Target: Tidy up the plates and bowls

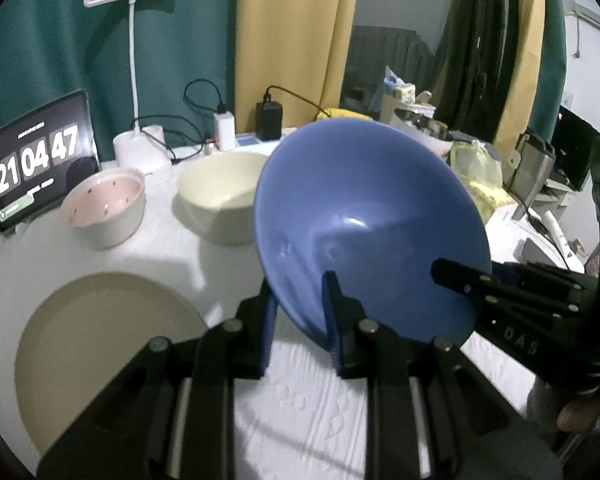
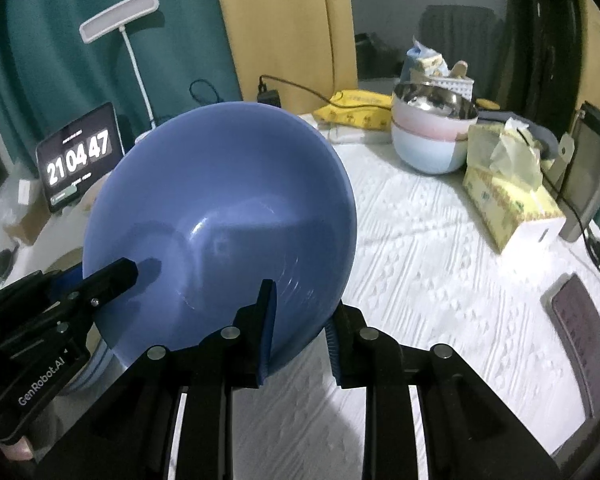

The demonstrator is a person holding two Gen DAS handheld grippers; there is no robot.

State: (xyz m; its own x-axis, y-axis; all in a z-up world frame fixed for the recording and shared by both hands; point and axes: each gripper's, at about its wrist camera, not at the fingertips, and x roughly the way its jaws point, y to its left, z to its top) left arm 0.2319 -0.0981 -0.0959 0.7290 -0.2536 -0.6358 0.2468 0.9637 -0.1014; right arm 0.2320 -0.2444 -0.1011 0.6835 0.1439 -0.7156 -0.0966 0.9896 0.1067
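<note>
A large blue bowl (image 1: pixel 364 224) is held tilted above the white table, gripped at its rim from two sides. My left gripper (image 1: pixel 300 312) is shut on the bowl's near rim, one finger inside and one outside. My right gripper (image 2: pixel 302 320) is shut on the bowl (image 2: pixel 228 216) at its near rim in the right wrist view; it also shows in the left wrist view (image 1: pixel 460 280) at the bowl's right edge. A tan plate (image 1: pixel 96 352) lies on the table at front left. A pink bowl (image 1: pixel 106 208) and a cream bowl (image 1: pixel 220 196) stand behind it.
A tablet clock (image 1: pixel 40 160) and a white desk lamp (image 1: pixel 134 80) stand at the back left, with chargers and cables (image 1: pixel 268 120). Stacked bowls with a steel one on top (image 2: pixel 434 132), a tissue box (image 2: pixel 508 200) and a dark phone (image 2: pixel 580 332) sit to the right.
</note>
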